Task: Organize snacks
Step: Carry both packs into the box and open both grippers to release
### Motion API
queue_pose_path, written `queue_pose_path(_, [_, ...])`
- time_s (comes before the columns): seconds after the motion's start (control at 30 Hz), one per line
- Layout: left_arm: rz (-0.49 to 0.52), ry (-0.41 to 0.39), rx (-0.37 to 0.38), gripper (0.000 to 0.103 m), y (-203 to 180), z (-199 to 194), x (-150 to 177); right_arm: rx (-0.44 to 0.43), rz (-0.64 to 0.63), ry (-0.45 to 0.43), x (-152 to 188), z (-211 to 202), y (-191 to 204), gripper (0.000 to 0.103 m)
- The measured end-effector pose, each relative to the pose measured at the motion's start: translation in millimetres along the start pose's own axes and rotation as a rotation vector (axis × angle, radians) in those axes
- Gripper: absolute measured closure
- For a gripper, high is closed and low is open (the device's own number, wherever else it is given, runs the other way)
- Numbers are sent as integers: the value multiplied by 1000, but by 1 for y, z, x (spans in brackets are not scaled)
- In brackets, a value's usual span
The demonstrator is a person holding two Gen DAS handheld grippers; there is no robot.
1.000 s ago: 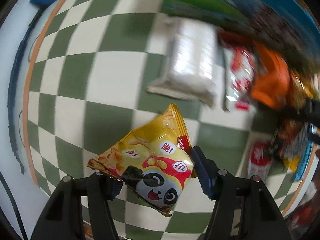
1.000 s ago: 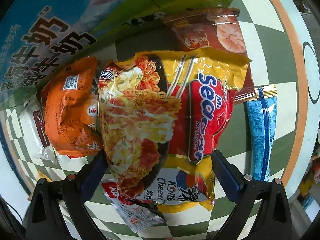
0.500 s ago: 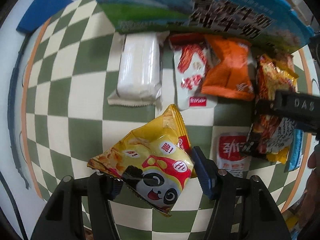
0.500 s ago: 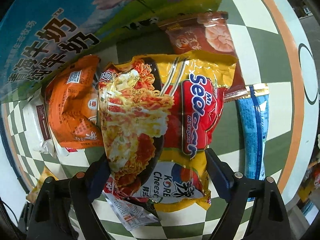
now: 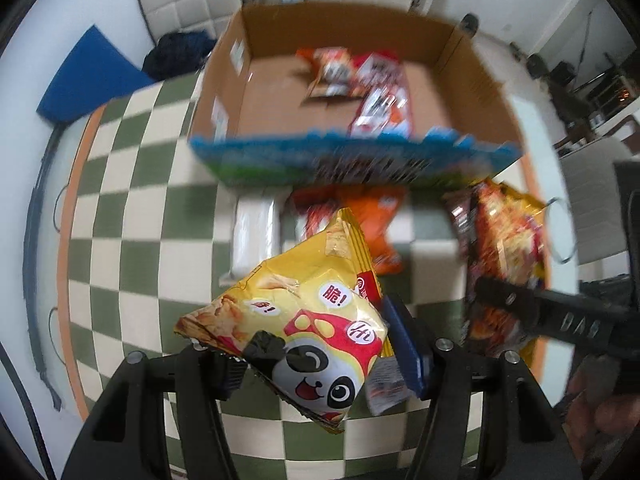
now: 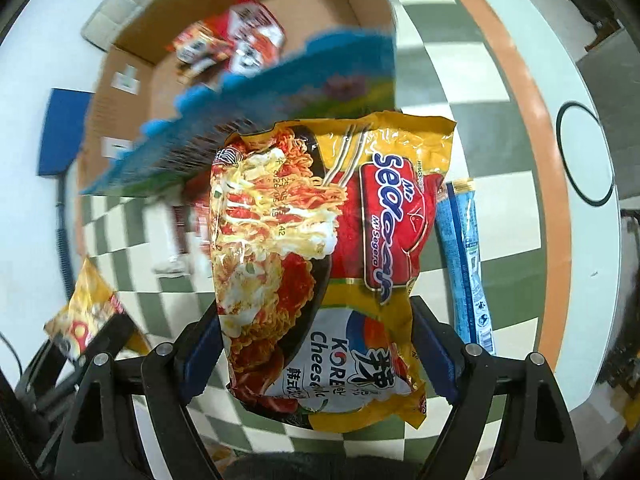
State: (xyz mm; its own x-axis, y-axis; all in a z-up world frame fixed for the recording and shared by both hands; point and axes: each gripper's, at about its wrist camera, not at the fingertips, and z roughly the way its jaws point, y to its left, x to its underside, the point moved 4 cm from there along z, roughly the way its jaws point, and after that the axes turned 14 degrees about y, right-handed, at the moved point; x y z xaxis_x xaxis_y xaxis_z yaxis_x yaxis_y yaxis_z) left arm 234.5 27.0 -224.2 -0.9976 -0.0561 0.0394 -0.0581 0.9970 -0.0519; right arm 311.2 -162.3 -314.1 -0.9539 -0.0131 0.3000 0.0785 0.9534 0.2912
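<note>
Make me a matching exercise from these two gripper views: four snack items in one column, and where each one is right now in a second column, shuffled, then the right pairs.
Things:
1. panda chip bag
2. noodle packet
3. blue stick pack
4. red snack packs

Places:
A. lying on the checked tablecloth
B. inside the cardboard box
C. clamped in the left gripper
D. clamped in the right gripper

Pairs: 1-C, 2-D, 3-A, 4-B
</note>
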Motion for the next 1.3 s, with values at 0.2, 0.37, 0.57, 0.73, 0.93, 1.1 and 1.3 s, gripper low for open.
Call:
queue_pose_path(0.2, [37,-65,65,44,-1,-44,-41,-65,-58,-70,0,-60,21,15])
queue_pose_path(0.37, [55,-120,32,44,-2,-74,-106,-63,-98,-155,-35,-117,41,15])
queue_pose_path(0.57, [82,-55,-45,44,8,-61,-201,13,-101,-169,-117,-134,61,15])
queue_pose_path(0.73, [110,87,-127,44,24,-16,-263,92,-88,-120,-185,-115,65,15])
queue_pose_path(0.93, [149,199,-218,44,38,28,-300,145,-50,-80,-240,-83,71,15])
queue_pose_path(1.1, [167,256,-262,44,44,55,-312,165,-38,-51,-271,-62,71,15])
queue_pose_path(1.3, [183,282,-277,44,41,70,-315,171,-27,-34,-287,-51,72,15])
